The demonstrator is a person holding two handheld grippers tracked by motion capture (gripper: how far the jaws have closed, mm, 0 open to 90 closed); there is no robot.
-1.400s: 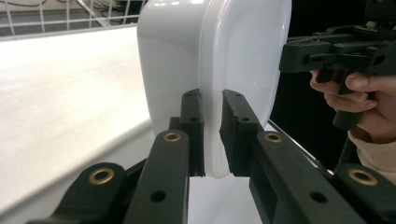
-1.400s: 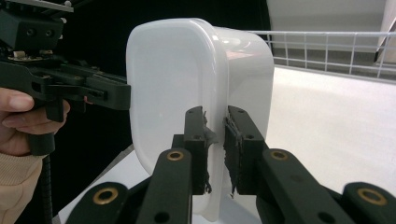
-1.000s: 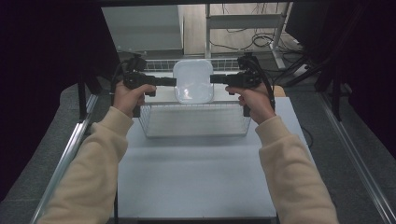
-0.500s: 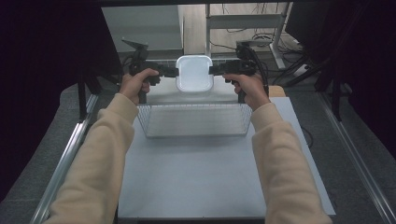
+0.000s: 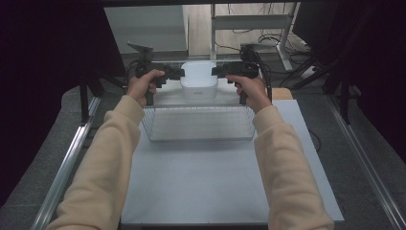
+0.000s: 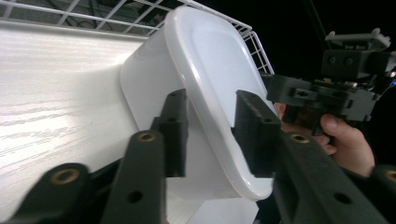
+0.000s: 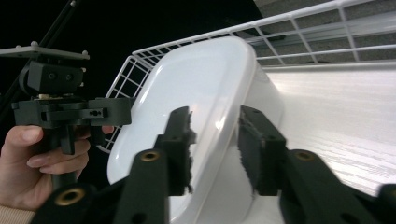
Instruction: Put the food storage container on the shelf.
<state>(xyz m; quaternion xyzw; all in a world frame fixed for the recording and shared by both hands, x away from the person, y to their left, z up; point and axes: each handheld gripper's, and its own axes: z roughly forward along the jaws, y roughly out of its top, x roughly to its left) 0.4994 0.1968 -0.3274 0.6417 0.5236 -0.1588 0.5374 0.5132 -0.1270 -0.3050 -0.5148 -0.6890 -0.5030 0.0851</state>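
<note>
A person's two cream sleeves reach forward from the near edge across a pale worktop. Beyond the bare near part of it stands an empty white wire basket. At the basket's far side, a white lidded plastic container sits on the worktop between the two claws.

The left claw meets the container's left end and the right claw its right end. Both have just been opening. Each pair of jaws stands apart, straddling the lid's rim with a visible gap, so neither clamps it.

This looks like the release after setting the container down. To do it well, the jaws should open enough to clear the rim, then draw straight outward, left and right, without dragging the container or catching the basket wire.

The high view shows the whole layout and both hands. The left gripper view adds the container's rim passing between the left claw's pads, with wire mesh close behind. The right gripper view mirrors this for the right claw, and shows the other hand gripping its handle.
</note>
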